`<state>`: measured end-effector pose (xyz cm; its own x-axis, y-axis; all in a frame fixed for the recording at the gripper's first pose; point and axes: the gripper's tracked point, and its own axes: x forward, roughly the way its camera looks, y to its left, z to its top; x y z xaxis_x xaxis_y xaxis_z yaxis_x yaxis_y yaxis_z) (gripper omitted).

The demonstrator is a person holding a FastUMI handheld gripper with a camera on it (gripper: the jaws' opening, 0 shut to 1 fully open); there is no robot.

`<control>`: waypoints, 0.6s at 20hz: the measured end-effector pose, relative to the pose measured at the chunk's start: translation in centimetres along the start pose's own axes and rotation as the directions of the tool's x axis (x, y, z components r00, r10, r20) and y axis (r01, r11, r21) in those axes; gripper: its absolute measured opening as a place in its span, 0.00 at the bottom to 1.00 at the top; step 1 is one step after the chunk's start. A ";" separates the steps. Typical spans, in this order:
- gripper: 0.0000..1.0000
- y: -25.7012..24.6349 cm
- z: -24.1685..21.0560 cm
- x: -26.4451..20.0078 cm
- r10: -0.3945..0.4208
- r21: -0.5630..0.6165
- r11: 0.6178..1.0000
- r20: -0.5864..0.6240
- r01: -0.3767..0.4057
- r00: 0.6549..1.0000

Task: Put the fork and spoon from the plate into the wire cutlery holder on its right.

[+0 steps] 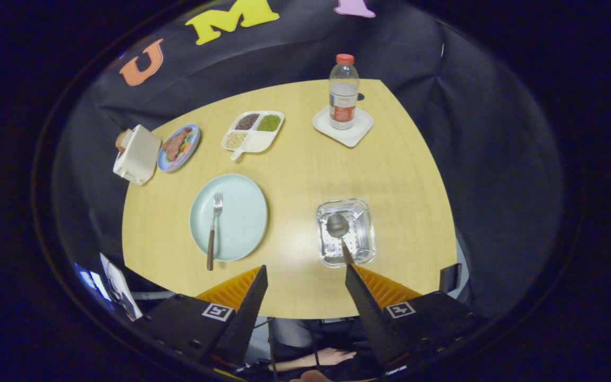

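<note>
The wooden table (305, 154) spreads beyond the gripper (305, 278), whose 2 fingers stand spread apart, holding nothing. The pale blue plate (242, 212) lies ahead of the left finger with the fork (214, 229) resting on it, handle over the near rim. To its right, the wire cutlery holder (364, 225) holds the spoon (338, 227), just beyond the right fingertip. A bottle (343, 99) stands on a white coaster (361, 130) farther off.

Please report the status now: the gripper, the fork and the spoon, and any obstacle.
Gripper open, holding nothing, above the table's near edge. Spoon already in wire cutlery holder. Fork on light blue plate. Nothing blocks the fork.
</note>
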<state>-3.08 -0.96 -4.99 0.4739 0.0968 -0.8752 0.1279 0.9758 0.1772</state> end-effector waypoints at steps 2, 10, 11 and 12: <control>0.91 3.8 -1.4 1.3 0.059 0.002 0.998 -0.044 -0.059 0.997; 0.92 13.5 -2.8 9.5 0.070 -0.070 0.995 -0.106 -0.078 0.992; 0.92 14.3 -2.8 10.5 0.066 -0.068 0.995 -0.112 -0.074 0.992; 0.92 14.9 -2.7 11.6 0.057 -0.067 0.996 -0.120 -0.065 0.991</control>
<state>1.97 15.26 -13.67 0.3723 0.1748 -0.9115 0.0381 0.9784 0.2032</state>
